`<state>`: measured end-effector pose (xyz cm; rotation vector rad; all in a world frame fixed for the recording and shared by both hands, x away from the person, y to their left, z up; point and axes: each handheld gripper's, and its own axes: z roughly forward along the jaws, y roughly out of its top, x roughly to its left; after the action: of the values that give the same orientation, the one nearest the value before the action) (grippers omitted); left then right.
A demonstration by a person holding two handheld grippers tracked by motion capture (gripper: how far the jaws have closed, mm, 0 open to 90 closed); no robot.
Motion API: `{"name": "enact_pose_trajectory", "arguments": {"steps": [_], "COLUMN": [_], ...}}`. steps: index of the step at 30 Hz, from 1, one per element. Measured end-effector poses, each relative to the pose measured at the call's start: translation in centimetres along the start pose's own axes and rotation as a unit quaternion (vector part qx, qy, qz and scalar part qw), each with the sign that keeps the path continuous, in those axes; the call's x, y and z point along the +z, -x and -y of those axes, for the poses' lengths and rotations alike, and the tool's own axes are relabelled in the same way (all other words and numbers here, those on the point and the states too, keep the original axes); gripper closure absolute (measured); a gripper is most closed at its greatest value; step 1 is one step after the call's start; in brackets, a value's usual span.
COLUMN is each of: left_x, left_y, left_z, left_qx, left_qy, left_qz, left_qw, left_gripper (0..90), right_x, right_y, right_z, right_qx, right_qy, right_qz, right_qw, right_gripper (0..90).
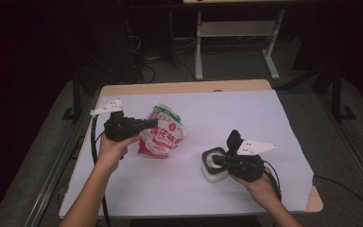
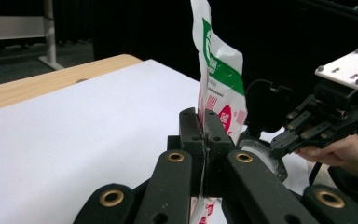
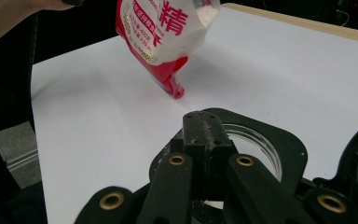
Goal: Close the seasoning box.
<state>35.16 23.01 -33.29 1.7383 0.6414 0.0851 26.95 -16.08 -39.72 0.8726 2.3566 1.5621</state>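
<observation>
Jaws of the left gripper (image 1: 147, 124) are pinched tight on the edge of a plastic pouch (image 1: 163, 133), red and white with a green band near its top, and hold it just above the white surface (image 1: 246, 113), tilted, with one lower corner pointing down. In the left gripper view the thin film of the pouch (image 2: 219, 79) runs up between the closed jaws and rises above them. Jaws of the right gripper (image 1: 219, 160) are also closed, gripping the rim of a small jar (image 1: 213, 165) with a dark collar and a hinged black lid standing open behind it. The jar rests on the surface near the person's right hand (image 1: 260, 187).

In the right gripper view the jar's round mouth (image 3: 256, 140) lies just beyond the jaws, facing up, and the pouch (image 3: 161, 42) hangs past it, higher and off to the left, its red bottom corner aimed at the surface and not at the jar. In the high view the pouch is to the left of the jar and a little farther from the person, well apart. To pour, it seems the left hand (image 1: 113, 149) would need to bring the pouch rightward and nearer until its opening sits over the mouth. Whether the pouch is already cut open cannot be told.
</observation>
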Motion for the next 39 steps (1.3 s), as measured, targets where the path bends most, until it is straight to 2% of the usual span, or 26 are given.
{"name": "enact_pose_trajectory", "arguments": {"steps": [3,7,11,14,18,19,20,22,25,27,33,34,38,39], "left_x": [-0.6,-2.2,-3.2,-4.4,-5.0,-5.0,-5.2,-5.3,-5.7,-6.0,-6.2,-6.2,-6.1,-6.0], "left_y": [-0.1,-0.4,-0.9,-1.8,-2.4,-2.4,-2.5,-2.6,-2.9,-3.1,-3.1,-3.0,-2.6,-2.5], "left_z": [0.3,1.1,1.8,2.8,3.8,3.8,4.5,5.1,5.7,6.1,6.4,6.6,6.9,7.3], "left_qx": [-0.003,-0.006,-0.015,-0.023,-0.023,-0.023,-0.018,-0.014,-0.02,-0.024,-0.021,-0.015,-0.002,0.002], "left_qy": [-0.002,-0.013,-0.015,-0.025,-0.05,-0.05,-0.064,-0.078,-0.079,-0.072,-0.073,-0.08,-0.089,-0.099], "left_qz": [-0.006,-0.027,-0.039,-0.063,-0.074,-0.074,-0.079,-0.095,-0.097,-0.089,-0.083,-0.076,-0.075,-0.075], "left_qw": [1.0,0.9995,0.999,0.9974,0.9957,0.9957,0.9946,0.9923,0.9919,0.9932,0.9937,0.9938,0.9932,0.9922], "left_gripper": [89.7,89.7,89.6,89.6,89.6,89.6,89.5,89.3,88.8,88.3,80.1,73.7,58.7,54.6], "right_x": [0.0,-0.1,-0.2,-0.3,-0.3,-0.3,-0.2,-0.1,-0.1,0.0,0.0,0.0,-0.2,-0.3], "right_y": [-0.1,0.0,0.0,0.0,-0.1,0.0,0.0,0.0,-0.1,-0.2,-0.2,-0.2,-0.2,-0.2], "right_z": [-0.1,0.2,0.2,0.2,0.2,0.3,0.3,0.4,0.4,0.4,0.6,0.7,0.8,0.8], "right_qx": [-0.002,-0.001,0.0,0.0,-0.002,-0.002,-0.001,-0.001,0.0,-0.001,-0.001,0.001,0.002,0.003], "right_qy": [-0.001,-0.008,-0.008,-0.008,-0.009,-0.011,-0.011,-0.012,-0.016,-0.017,-0.02,-0.02,-0.021,-0.02], "right_qz": [-0.004,-0.003,-0.005,-0.005,-0.006,-0.006,-0.006,-0.005,-0.007,-0.007,-0.006,-0.006,-0.006,-0.005], "right_qw": [1.0,1.0,1.0,1.0,0.9999,0.9999,0.9999,0.9999,0.9998,0.9998,0.9998,0.9998,0.9998,0.9998], "right_gripper": [90.0,90.0,90.0,90.0,90.0,90.0,90.0,90.0,90.0,90.0,90.0,90.0,90.0,90.0]}}
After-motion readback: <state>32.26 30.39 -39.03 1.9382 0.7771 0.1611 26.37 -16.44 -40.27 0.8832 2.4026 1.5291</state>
